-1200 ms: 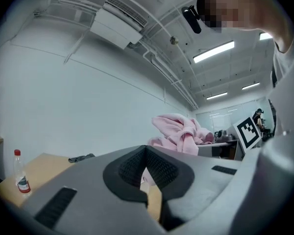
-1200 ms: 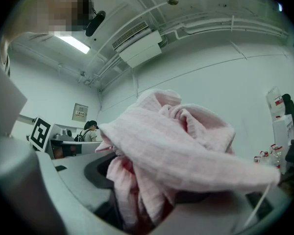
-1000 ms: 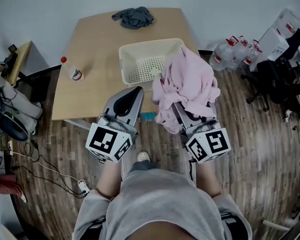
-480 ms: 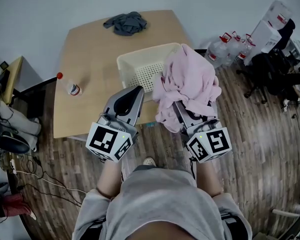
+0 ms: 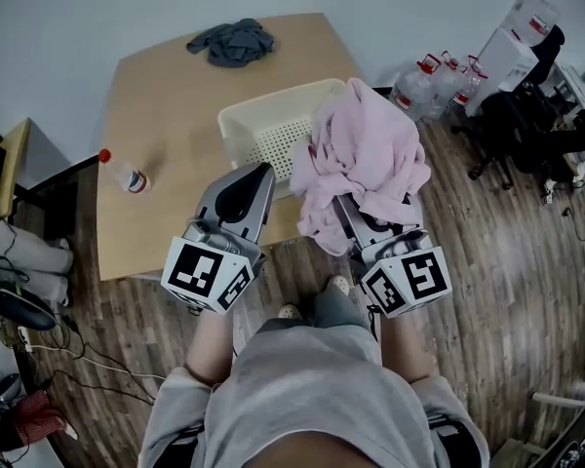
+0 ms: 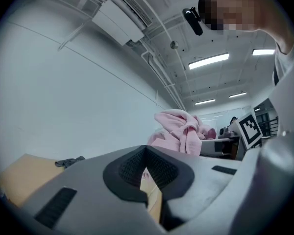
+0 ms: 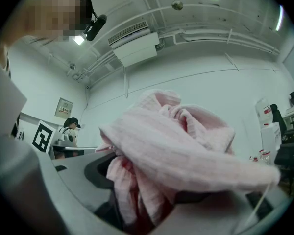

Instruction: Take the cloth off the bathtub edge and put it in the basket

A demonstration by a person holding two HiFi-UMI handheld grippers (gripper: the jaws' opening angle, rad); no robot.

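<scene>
Where the right gripper [image 5: 370, 227] is seen in its own view, its jaws are set wide apart and are clamped on a thick bunch of the pink cloth [image 5: 366, 159]. The cloth is piled over the jaws, so that the fingertips are covered and only the rear body and the marker cube are shown in the head view. The cloth is thus held clear of the table. From above it is seen to overlap the right end of the basket [image 5: 236, 142], and folds hang down toward the table's near edge. It has not been laid inside the basket.

The left gripper [image 5: 261, 169] is carried beside the right one, apart from the cloth. Its jaws are brought together at the tips and nothing is held between them.

The cream basket, with its perforated bottom bare, is stood on the wooden table [image 5: 166, 115], near the near right corner. A crumpled grey cloth [image 5: 230, 42] is left at the far edge of the table, and a small red-capped bottle [image 5: 124, 174] is laid near the left edge. Large water bottles [image 5: 424, 81] are grouped on the plank floor [image 5: 507, 252] to the right of the table.
</scene>
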